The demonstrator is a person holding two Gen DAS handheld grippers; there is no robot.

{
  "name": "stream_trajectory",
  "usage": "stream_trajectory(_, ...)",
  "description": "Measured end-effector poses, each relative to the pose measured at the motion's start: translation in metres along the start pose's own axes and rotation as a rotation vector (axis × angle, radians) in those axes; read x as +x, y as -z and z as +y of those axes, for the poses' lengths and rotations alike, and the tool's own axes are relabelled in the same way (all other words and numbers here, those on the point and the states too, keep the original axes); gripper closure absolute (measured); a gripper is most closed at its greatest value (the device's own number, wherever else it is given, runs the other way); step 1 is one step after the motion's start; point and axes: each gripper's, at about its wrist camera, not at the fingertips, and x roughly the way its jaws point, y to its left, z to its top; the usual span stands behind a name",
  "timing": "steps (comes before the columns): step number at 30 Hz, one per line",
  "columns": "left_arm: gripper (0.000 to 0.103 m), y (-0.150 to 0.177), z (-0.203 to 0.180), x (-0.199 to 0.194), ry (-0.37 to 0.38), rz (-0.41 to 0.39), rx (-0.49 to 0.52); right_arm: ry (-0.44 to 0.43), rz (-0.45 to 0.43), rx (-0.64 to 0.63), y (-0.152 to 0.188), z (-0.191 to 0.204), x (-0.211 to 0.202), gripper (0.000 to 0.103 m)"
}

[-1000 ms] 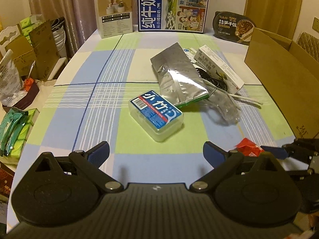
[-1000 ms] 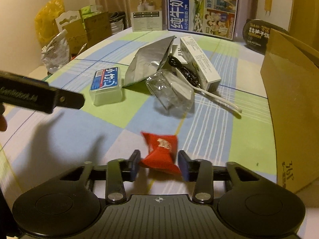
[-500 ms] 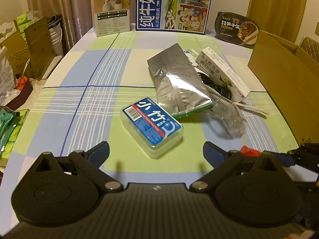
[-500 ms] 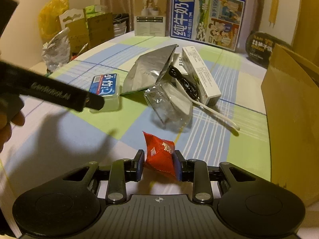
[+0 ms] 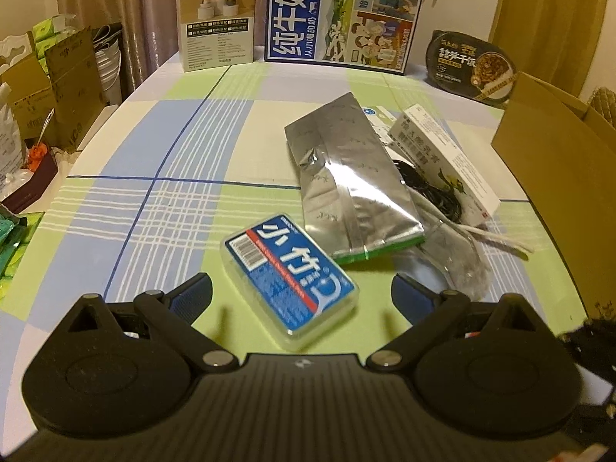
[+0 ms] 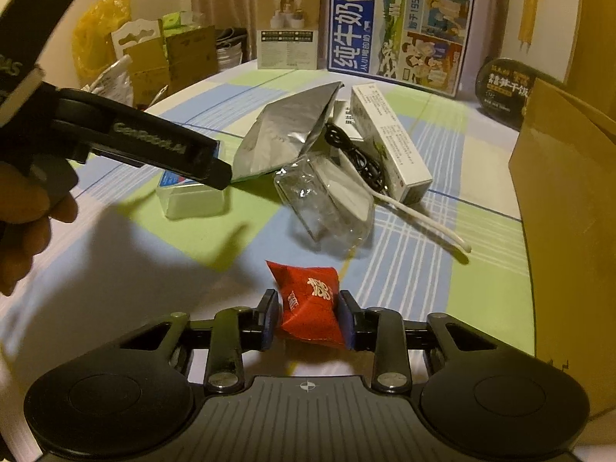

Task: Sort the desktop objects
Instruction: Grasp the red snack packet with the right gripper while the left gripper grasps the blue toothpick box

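Checked tablecloth (image 5: 161, 200), drawn curtains (image 5: 115, 0), dim warm light.

The blue milk carton (image 5: 340, 13) reads "纯牛奶" and "1956"; the left hand-held gripper (image 6: 154, 146) bears "GenRobot.AI".

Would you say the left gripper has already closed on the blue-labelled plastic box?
No, the left gripper stands wide open, its fingers either side of the plastic box without touching it.

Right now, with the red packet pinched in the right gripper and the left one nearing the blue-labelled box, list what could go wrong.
1. The right gripper pinches the soft red packet near its lower end; it may slip or crush on lifting.
2. The left gripper is open around the blue-labelled box, which lies askew to the fingers; closing may twist it away.
3. The silver pouch lies close behind the box and may get nudged.
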Motion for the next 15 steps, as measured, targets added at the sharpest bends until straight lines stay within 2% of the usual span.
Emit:
stream_trajectory(4, 0.017, -0.005, 0.001, 0.016, -0.019, 0.032, -0.005, 0.008, -0.002, 0.007, 0.0, -0.002, 0.0, 0.076)
stream_trajectory(8, 0.037, -0.003, 0.002, 0.02, -0.041, 0.055, 0.006, 0.006, -0.001, 0.018, -0.001, -0.004, -0.002, 0.076)
stream_trajectory(11, 0.038, 0.002, 0.001, 0.012, -0.049, 0.064, 0.016, 0.005, 0.0, 0.028, 0.0, -0.004, -0.004, 0.076)
stream_trajectory(15, 0.038, 0.021, -0.003, -0.008, -0.017, 0.08, 0.024, 0.016, 0.001, 0.04, 0.004, -0.005, -0.013, 0.076)
